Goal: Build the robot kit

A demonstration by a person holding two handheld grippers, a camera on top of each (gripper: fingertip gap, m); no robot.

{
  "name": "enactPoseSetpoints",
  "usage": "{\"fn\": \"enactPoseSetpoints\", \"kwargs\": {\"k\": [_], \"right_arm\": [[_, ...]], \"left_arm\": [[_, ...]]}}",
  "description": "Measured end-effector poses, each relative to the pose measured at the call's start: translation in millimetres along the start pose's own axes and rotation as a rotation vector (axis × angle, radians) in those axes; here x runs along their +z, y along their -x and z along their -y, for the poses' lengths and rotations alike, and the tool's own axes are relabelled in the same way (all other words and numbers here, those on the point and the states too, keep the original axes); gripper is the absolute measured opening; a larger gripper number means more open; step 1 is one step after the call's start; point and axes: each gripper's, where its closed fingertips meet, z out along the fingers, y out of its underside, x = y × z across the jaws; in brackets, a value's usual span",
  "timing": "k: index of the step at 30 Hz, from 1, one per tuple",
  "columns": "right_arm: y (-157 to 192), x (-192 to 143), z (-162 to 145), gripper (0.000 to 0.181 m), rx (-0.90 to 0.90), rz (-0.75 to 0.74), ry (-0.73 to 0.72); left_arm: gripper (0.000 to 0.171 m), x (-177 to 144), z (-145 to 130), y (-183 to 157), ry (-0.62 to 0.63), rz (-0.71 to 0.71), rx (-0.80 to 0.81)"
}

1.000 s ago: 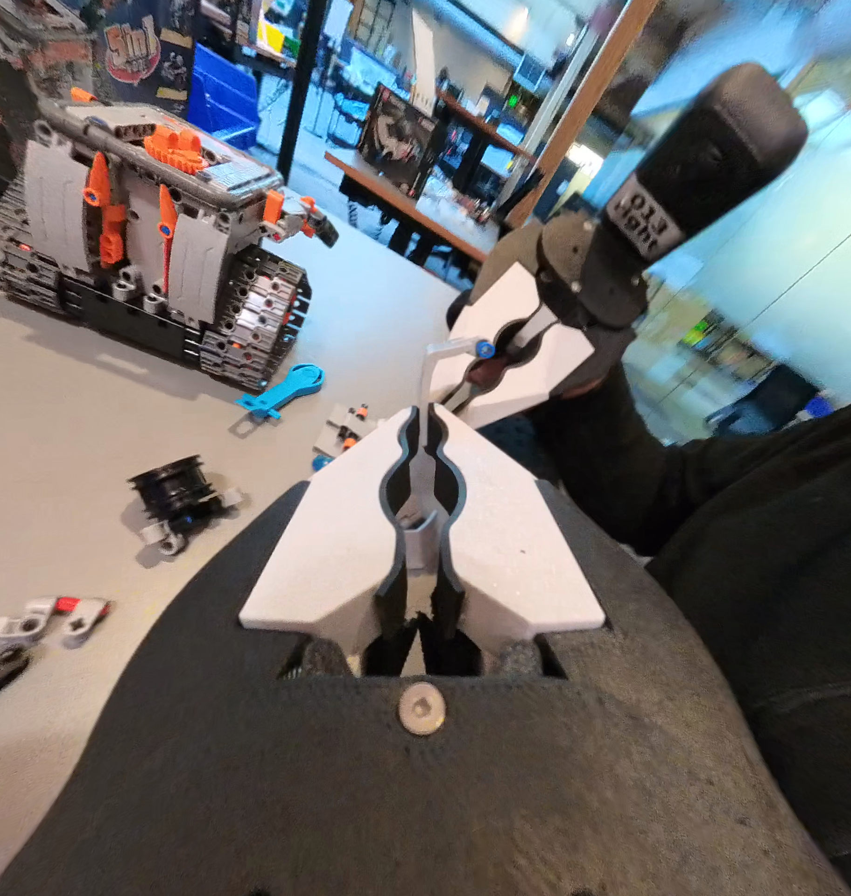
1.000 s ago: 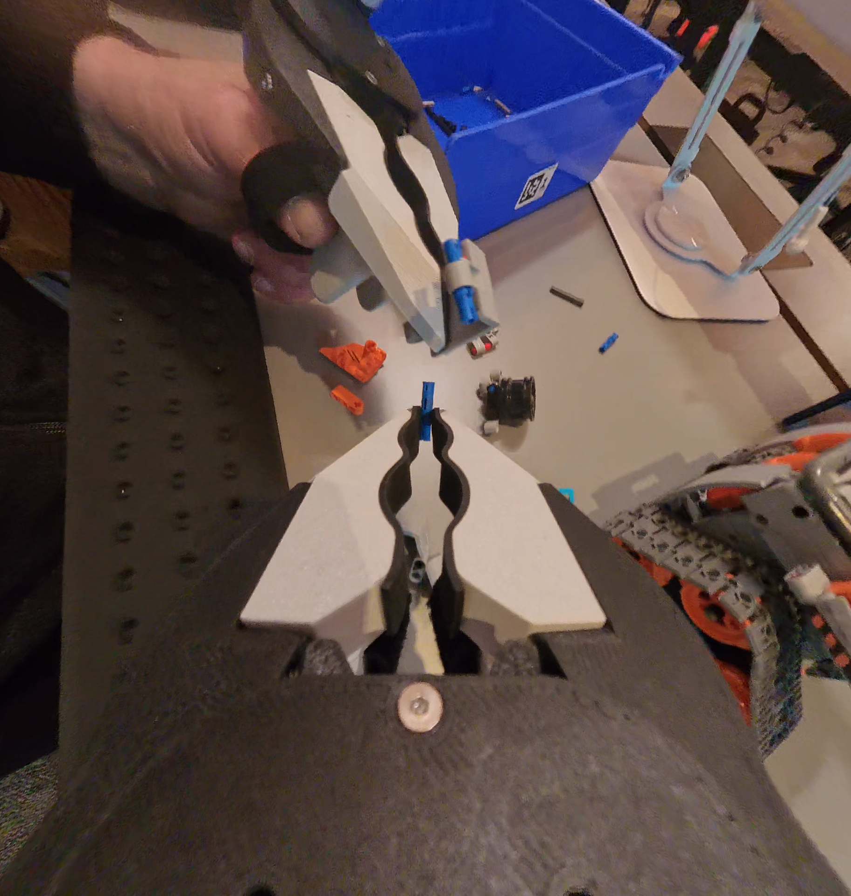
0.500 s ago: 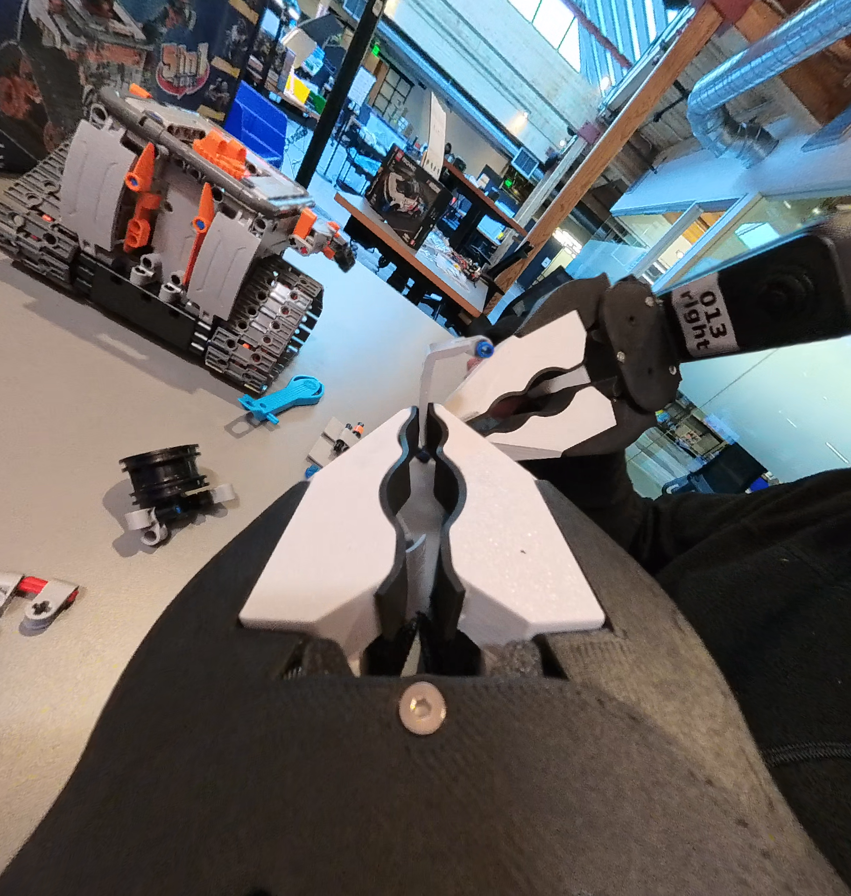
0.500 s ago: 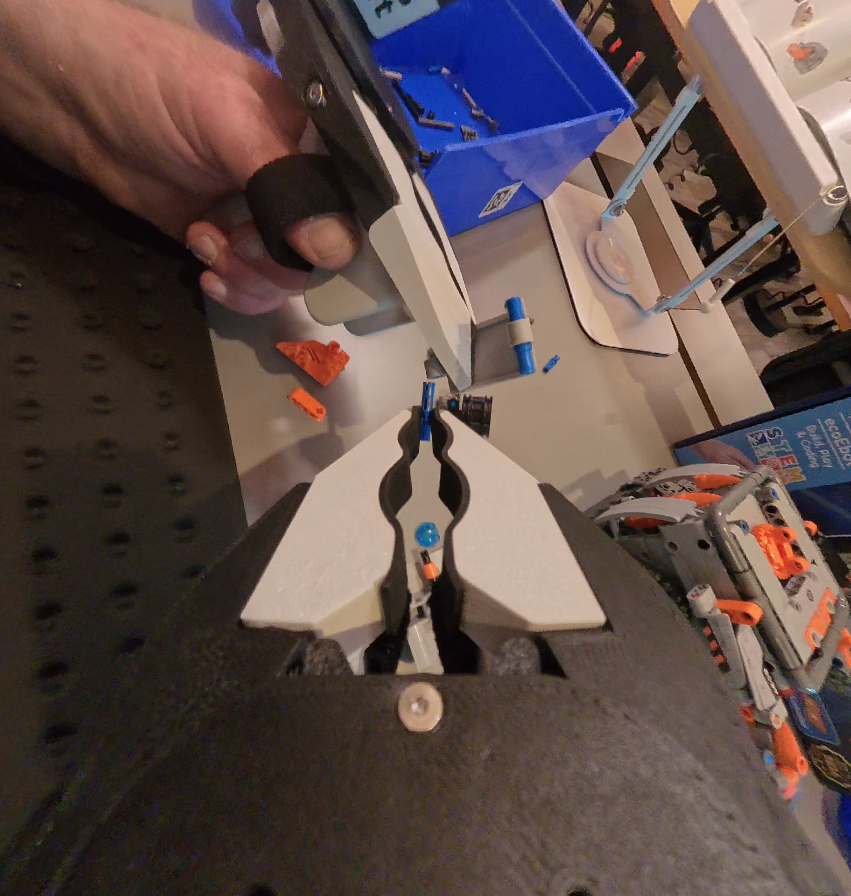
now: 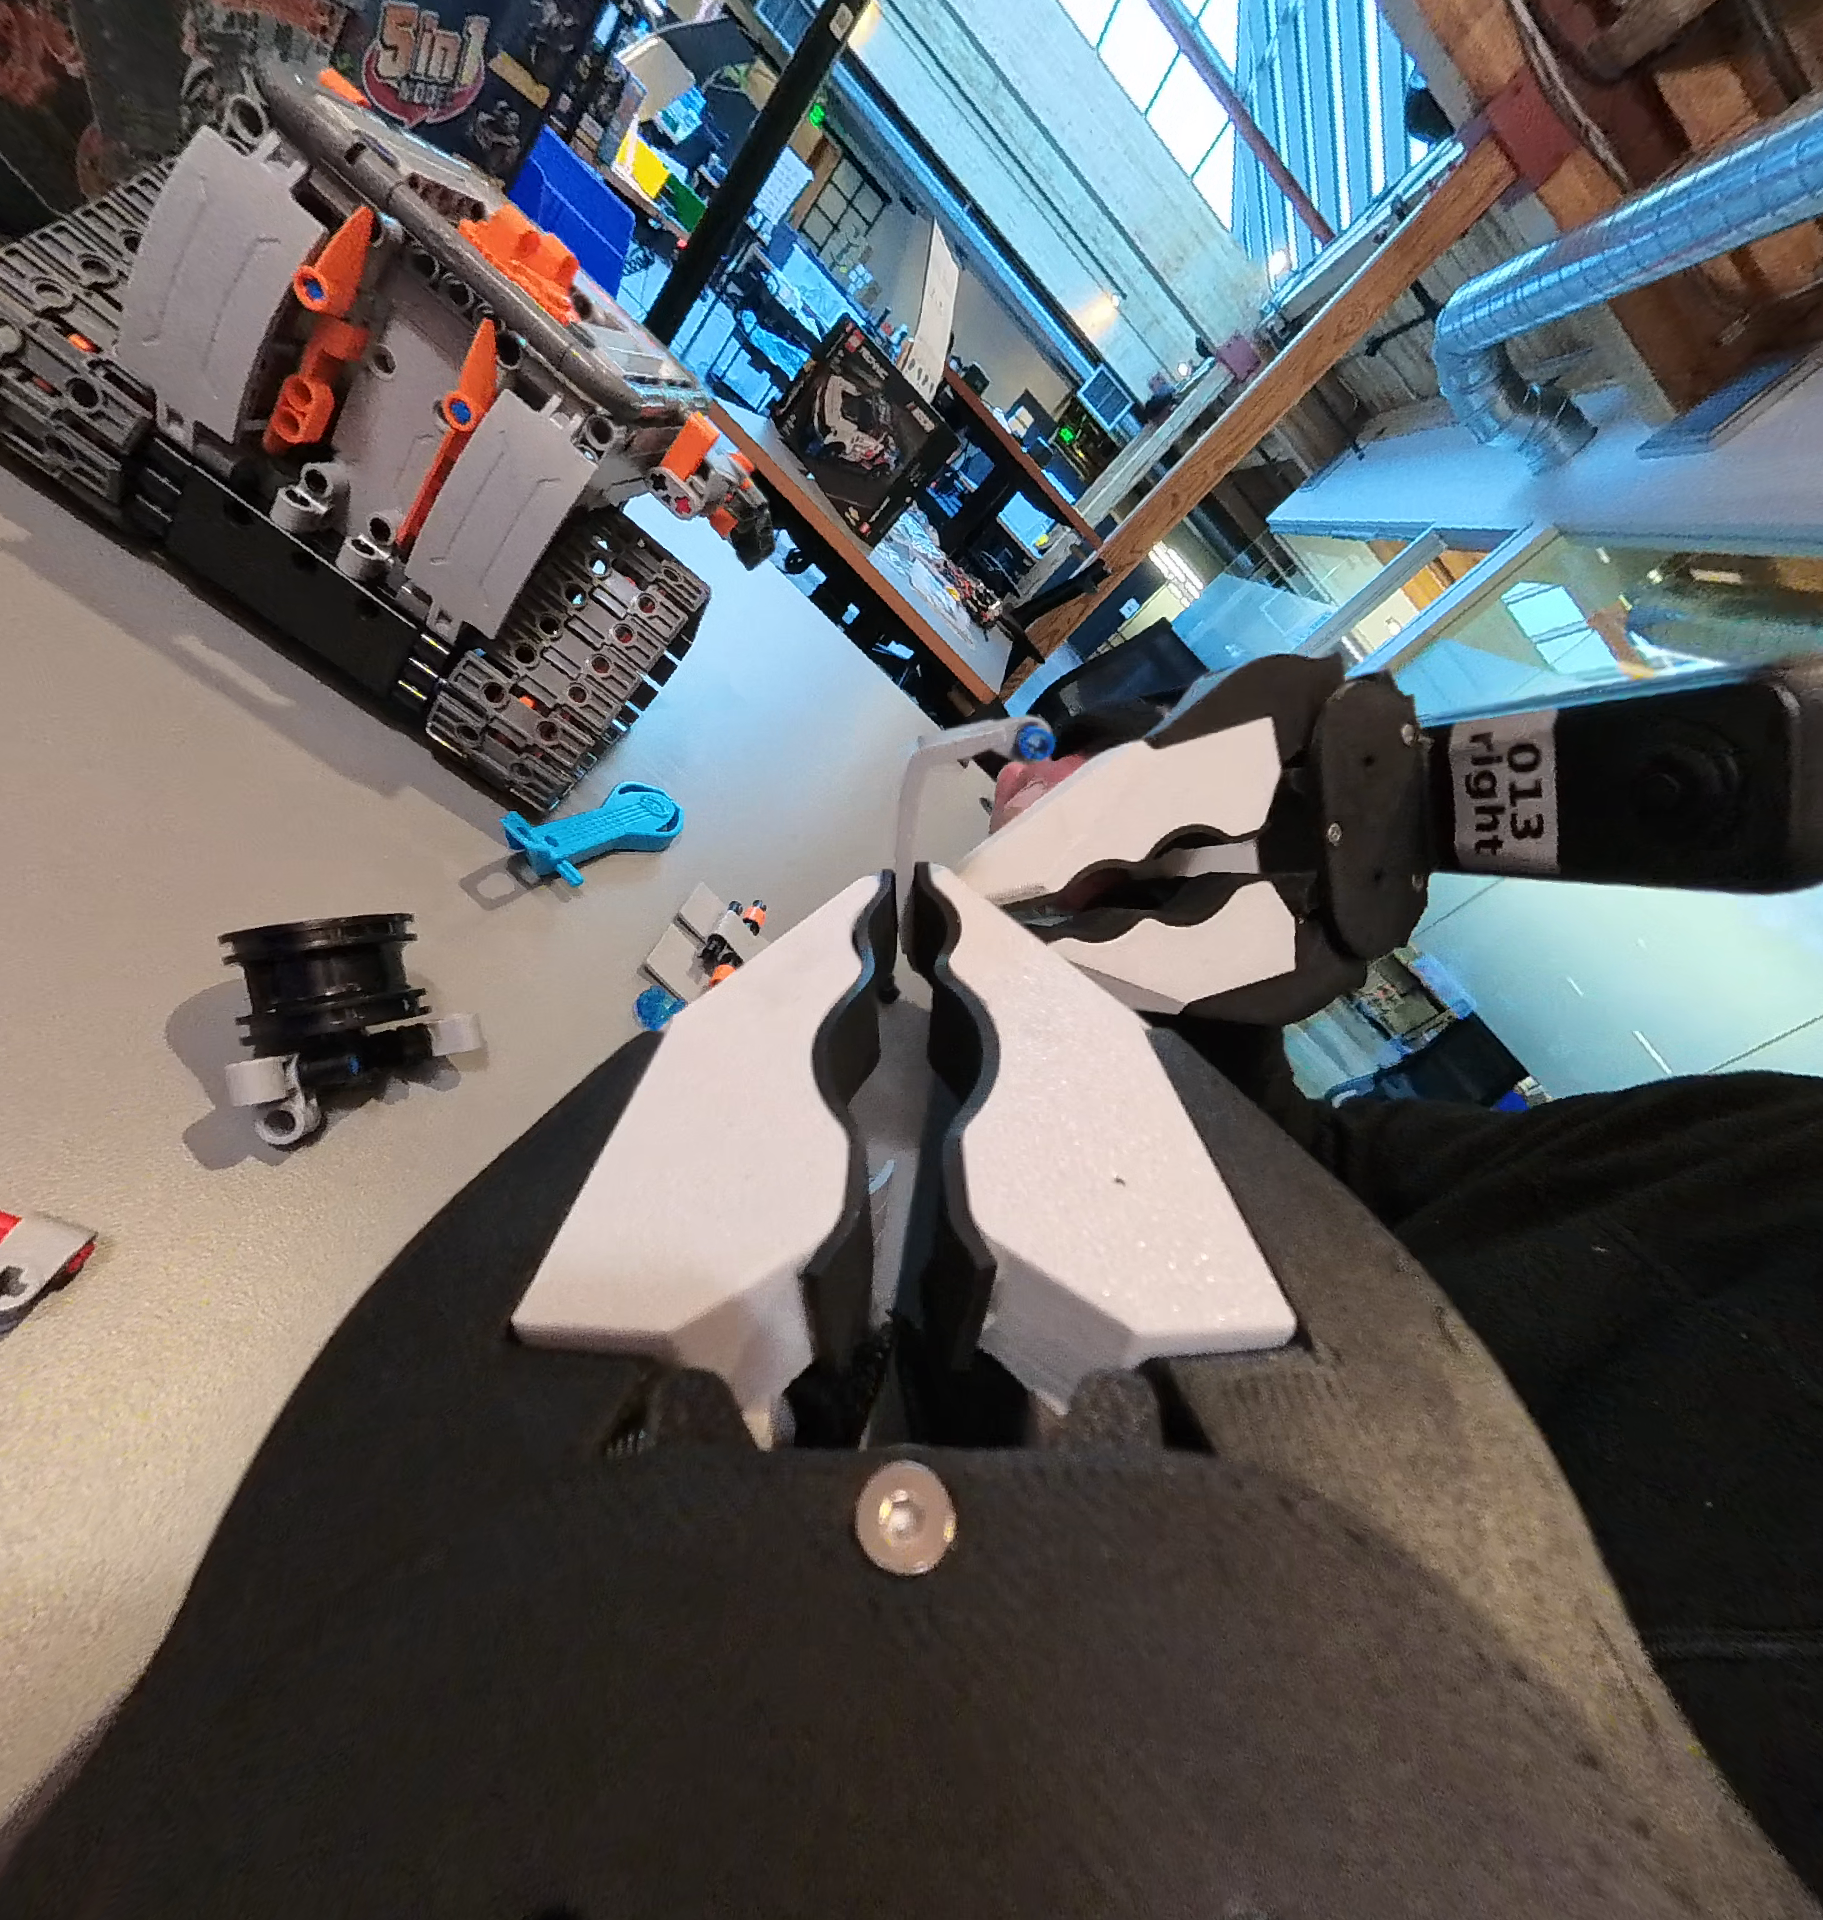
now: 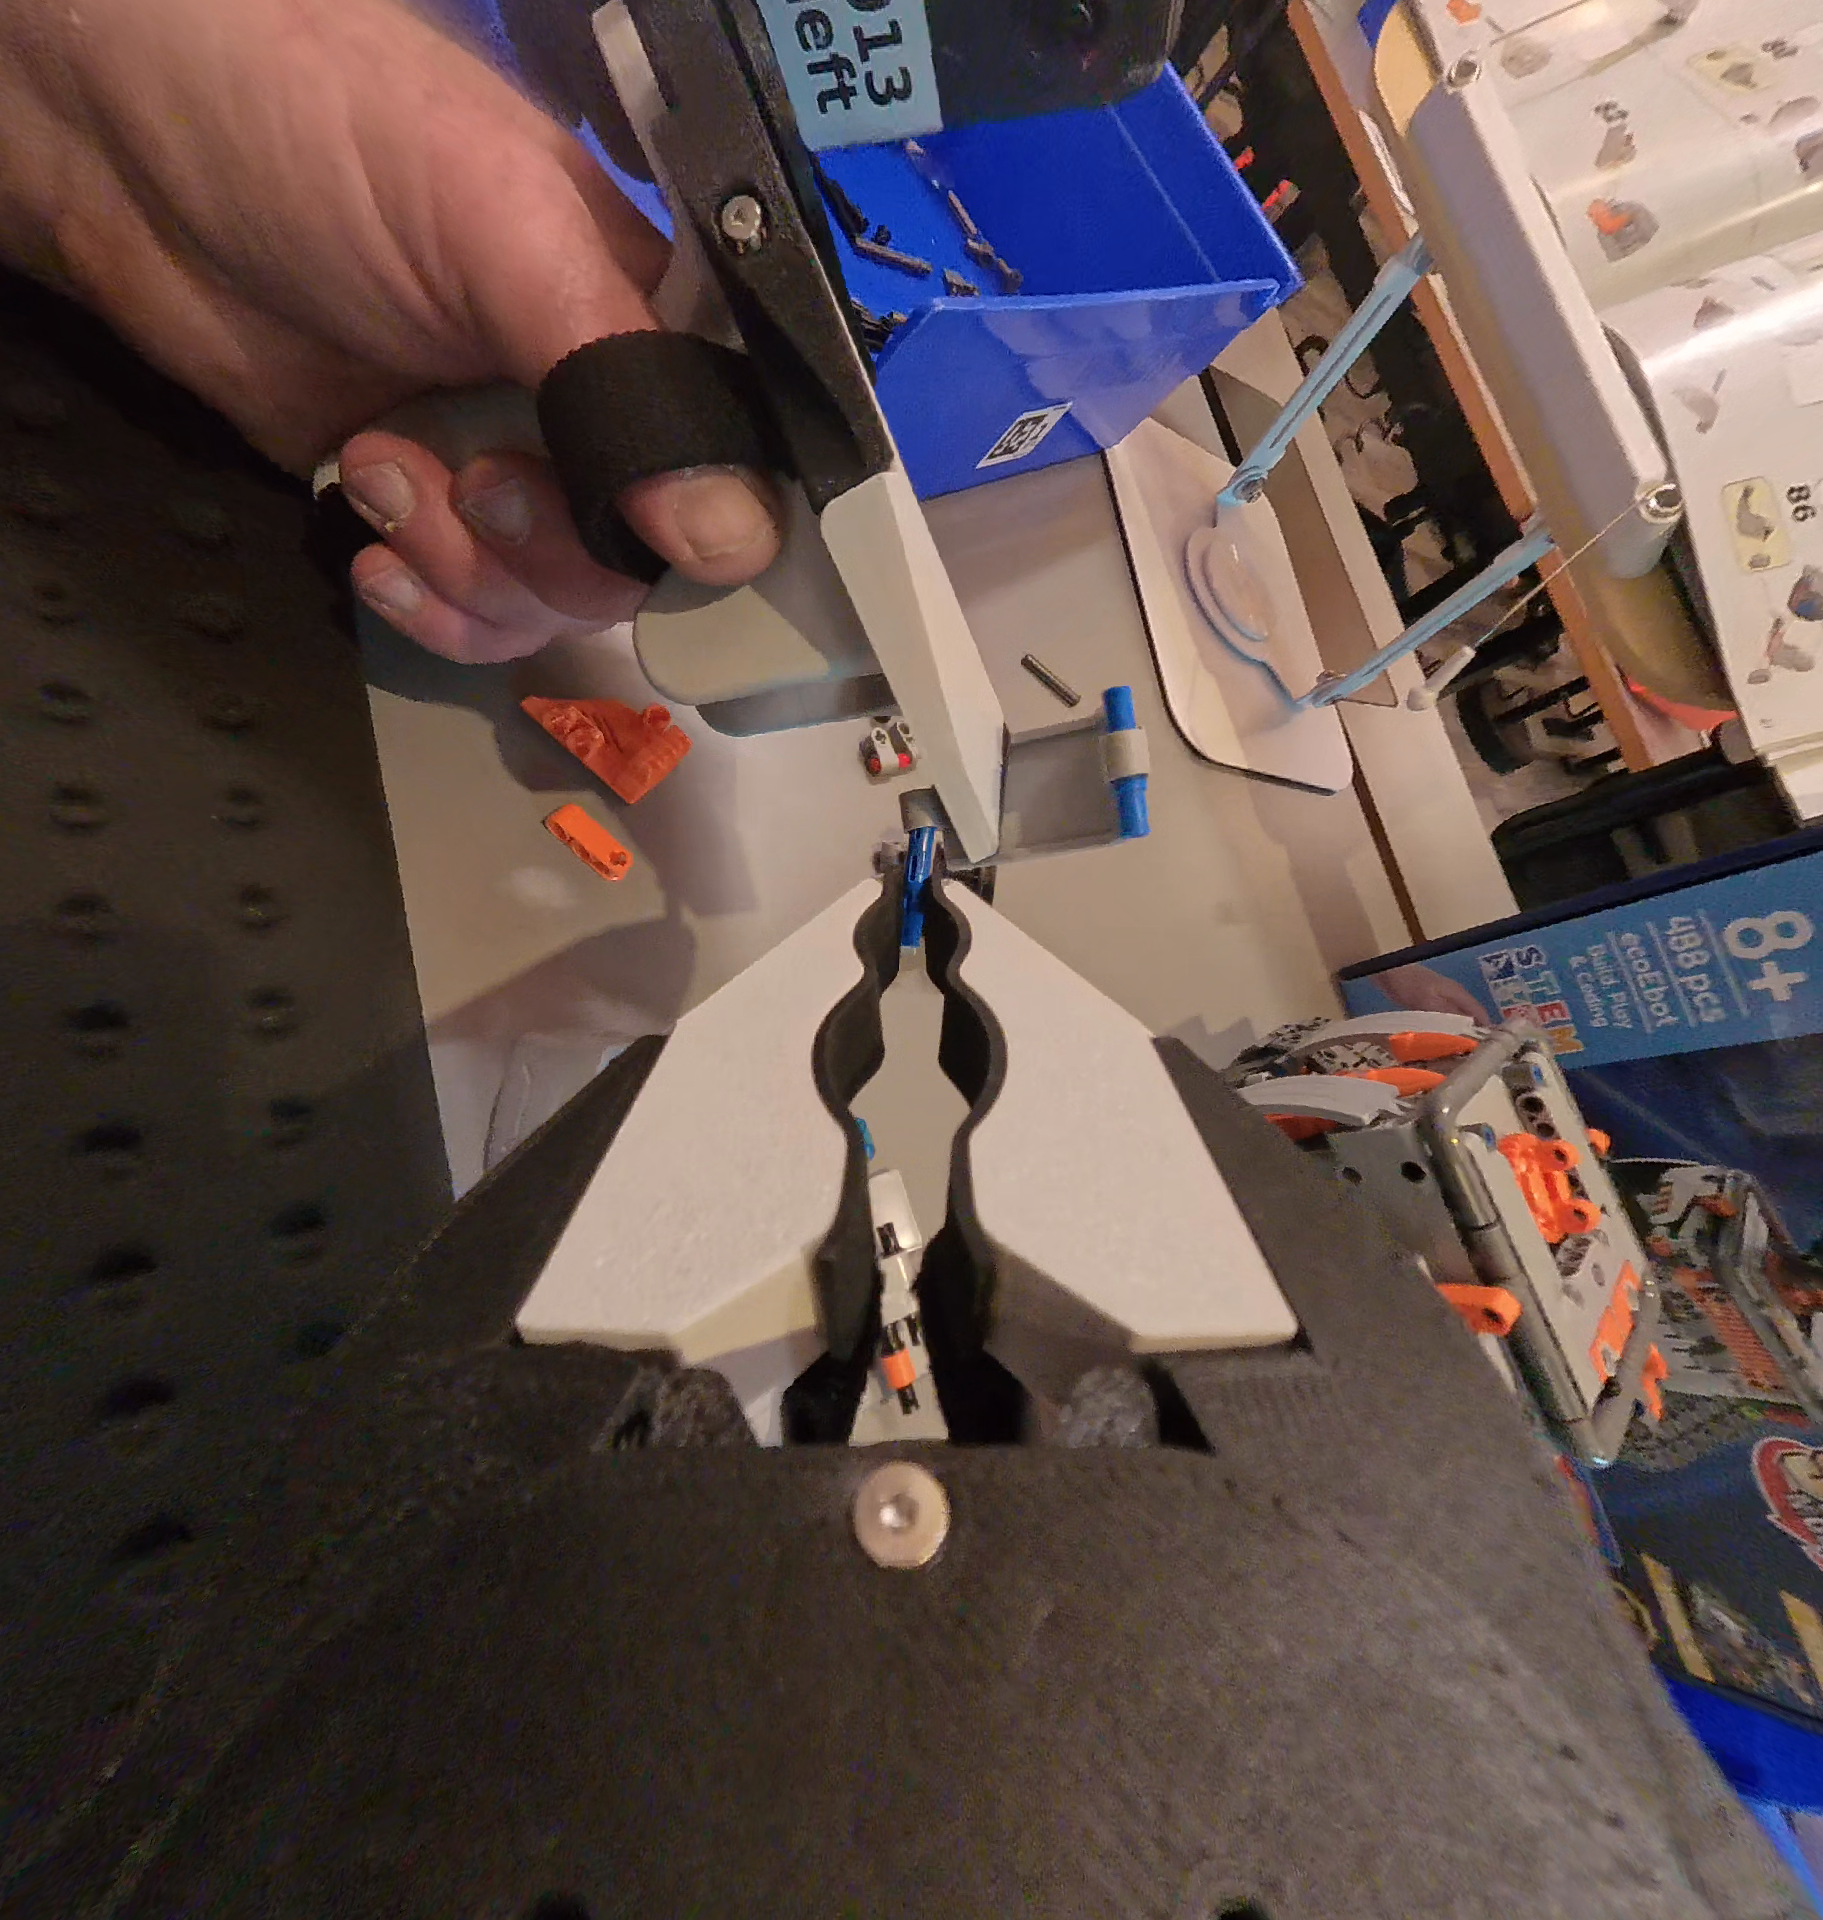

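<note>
Nearest to me, the left gripper (image 5: 904,883) has its white wedge fingers pinched together on a thin light-grey bent plastic panel (image 5: 922,779), which rises from the fingertips and curls over to a short blue plastic pin with a grey collar (image 5: 1035,739) at its top. Just right of that grey panel, the right gripper (image 5: 1000,894) comes in sideways, its tips almost against the left one's.

From the right gripper's own camera, its fingers (image 6: 741,1132) are clenched on a slim blue plastic axle pin (image 6: 915,883), whose free end touches the lower edge of the grey panel (image 6: 1052,779) where the left gripper (image 6: 948,790) holds it. A hand (image 6: 294,291) grips that left tool.

On the pale grey tabletop (image 5: 107,810) below and left of the grey panel lie a small grey piece with black and orange pins (image 5: 715,930), a black ribbed plastic wheel hub (image 5: 325,987) and a light-blue flat plastic separator tool (image 5: 600,826). Farther beyond the panel stands a grey, black and orange tracked brick-built vehicle (image 5: 335,436). On the panel's other side are orange plastic pieces (image 6: 608,732), and past them a blue plastic bin (image 6: 1052,301) with small dark parts inside.
</note>
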Motion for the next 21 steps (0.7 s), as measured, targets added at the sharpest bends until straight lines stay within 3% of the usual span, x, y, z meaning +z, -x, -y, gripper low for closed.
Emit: {"fn": "enactPoseSetpoints", "kwargs": {"k": [12, 21], "right_arm": [[-2.5, -8.0, 10.9, 0.000, -0.162, -0.051, -0.054], [-0.3, -3.1, 8.6, 0.001, -0.290, -0.067, 0.020]], "left_arm": [[0.000, -1.2, 5.9, -11.8, -0.039, -0.121, -0.077], [0.000, 3.0, -1.3, -8.0, 0.005, -0.087, -0.052]]}}
